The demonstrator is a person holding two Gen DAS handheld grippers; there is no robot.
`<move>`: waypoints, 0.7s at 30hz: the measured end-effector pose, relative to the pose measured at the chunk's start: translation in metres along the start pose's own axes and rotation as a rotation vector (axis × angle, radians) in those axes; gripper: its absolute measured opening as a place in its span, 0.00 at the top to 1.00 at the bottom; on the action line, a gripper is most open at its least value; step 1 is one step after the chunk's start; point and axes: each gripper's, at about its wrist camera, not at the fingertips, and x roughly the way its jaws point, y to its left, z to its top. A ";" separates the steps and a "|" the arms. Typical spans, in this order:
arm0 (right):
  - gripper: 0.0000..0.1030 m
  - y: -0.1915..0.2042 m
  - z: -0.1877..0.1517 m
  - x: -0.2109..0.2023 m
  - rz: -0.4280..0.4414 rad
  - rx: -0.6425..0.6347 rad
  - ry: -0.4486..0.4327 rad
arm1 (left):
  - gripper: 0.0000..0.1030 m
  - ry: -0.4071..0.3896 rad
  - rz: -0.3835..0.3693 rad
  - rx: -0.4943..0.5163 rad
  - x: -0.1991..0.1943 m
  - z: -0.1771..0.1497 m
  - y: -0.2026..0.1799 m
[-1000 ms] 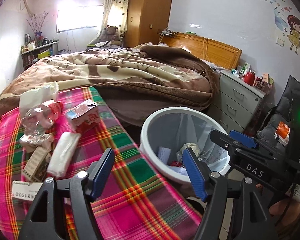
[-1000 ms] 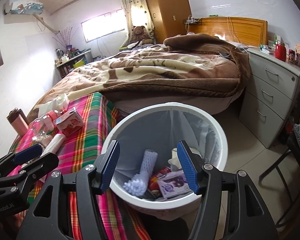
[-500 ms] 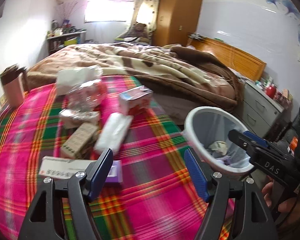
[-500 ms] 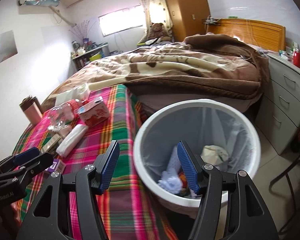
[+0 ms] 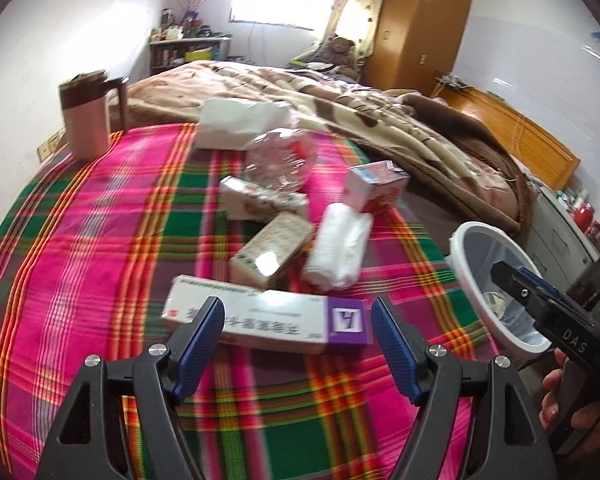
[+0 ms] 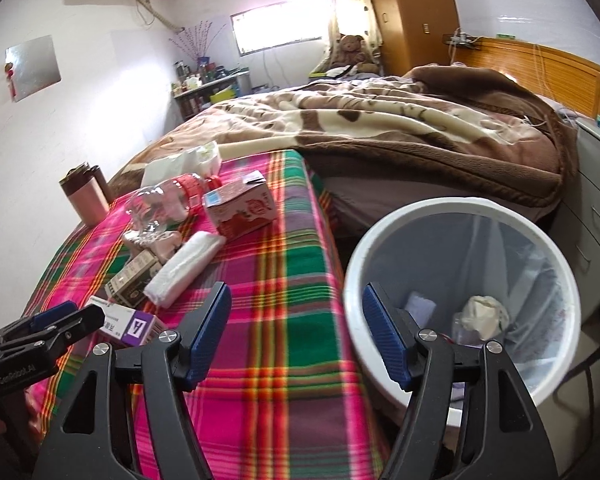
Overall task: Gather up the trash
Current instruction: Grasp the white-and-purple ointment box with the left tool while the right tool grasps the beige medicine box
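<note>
Left wrist view: left gripper (image 5: 298, 322) wide open, empty, just above medicine box (image 5: 268, 319) lying flat on plaid cloth (image 5: 100, 240), long axis crosswise, purple end right; right gripper (image 6: 296, 312) wide open, empty, beside trash bin (image 6: 452, 216)

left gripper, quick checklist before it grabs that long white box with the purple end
1. Left gripper open and empty: ok.
2. Long white cardboard box with purple end lies between the open jaws: ok.
3. Nothing stacked on it: cannot tell; tan carton may overlap its far edge.
4. Right gripper open and empty: ok.
5. White round plastic bin has room: ok.
</note>
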 end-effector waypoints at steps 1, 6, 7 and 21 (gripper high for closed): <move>0.32 0.002 0.001 0.002 0.005 -0.007 0.004 | 0.25 0.007 0.007 -0.009 0.001 0.000 0.003; 0.32 0.015 0.003 0.012 0.030 -0.045 0.024 | 0.25 0.044 0.032 -0.064 0.010 -0.003 0.020; 0.32 0.017 0.003 0.014 0.034 -0.053 0.028 | 0.25 0.052 0.034 -0.078 0.012 -0.003 0.022; 0.32 0.028 0.004 0.032 0.061 -0.090 0.077 | 0.25 0.132 0.084 -0.168 0.045 0.002 0.026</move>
